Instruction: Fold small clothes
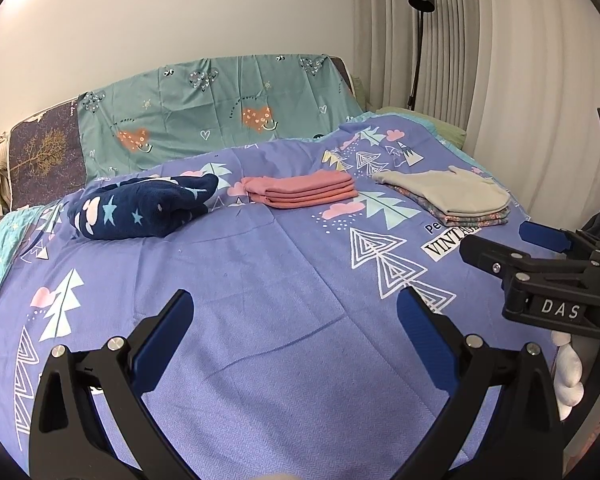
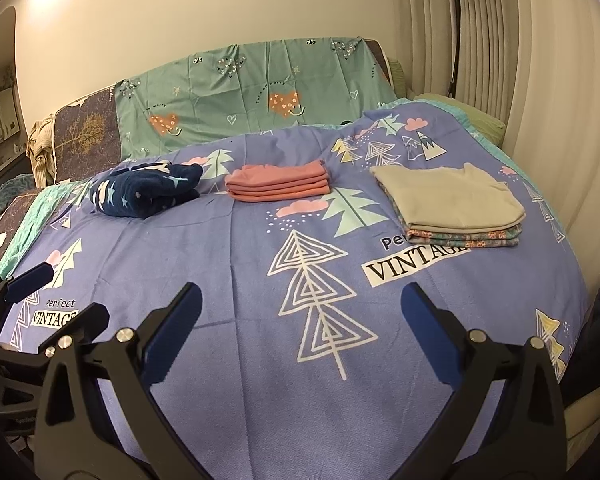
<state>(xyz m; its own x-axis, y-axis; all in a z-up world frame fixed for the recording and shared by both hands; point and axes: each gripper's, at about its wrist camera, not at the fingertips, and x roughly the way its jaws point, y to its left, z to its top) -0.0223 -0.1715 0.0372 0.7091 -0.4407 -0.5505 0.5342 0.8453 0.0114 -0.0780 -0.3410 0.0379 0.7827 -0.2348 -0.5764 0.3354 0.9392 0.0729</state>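
Three folded piles lie in a row on the far half of the purple bedspread (image 1: 260, 280). A navy fleece with stars (image 1: 144, 206) (image 2: 148, 192) is at the left. A pink folded garment (image 1: 304, 190) (image 2: 278, 184) sits in the middle. A grey garment on floral ones (image 1: 448, 196) (image 2: 456, 204) is at the right. My left gripper (image 1: 296, 312) hangs open over bare spread near the front, holding nothing. My right gripper (image 2: 300, 304) is open too and empty, and its side shows at the right edge (image 1: 500, 248) of the left wrist view.
A teal sheet with hearts (image 1: 220, 108) drapes the headboard behind. A black floor lamp (image 1: 420, 40) and pale curtains (image 1: 520, 80) stand at the right. White plush shapes (image 1: 568, 376) hang off the bed's right edge. The left gripper's fingers (image 2: 28, 282) show at the right wrist view's left edge.
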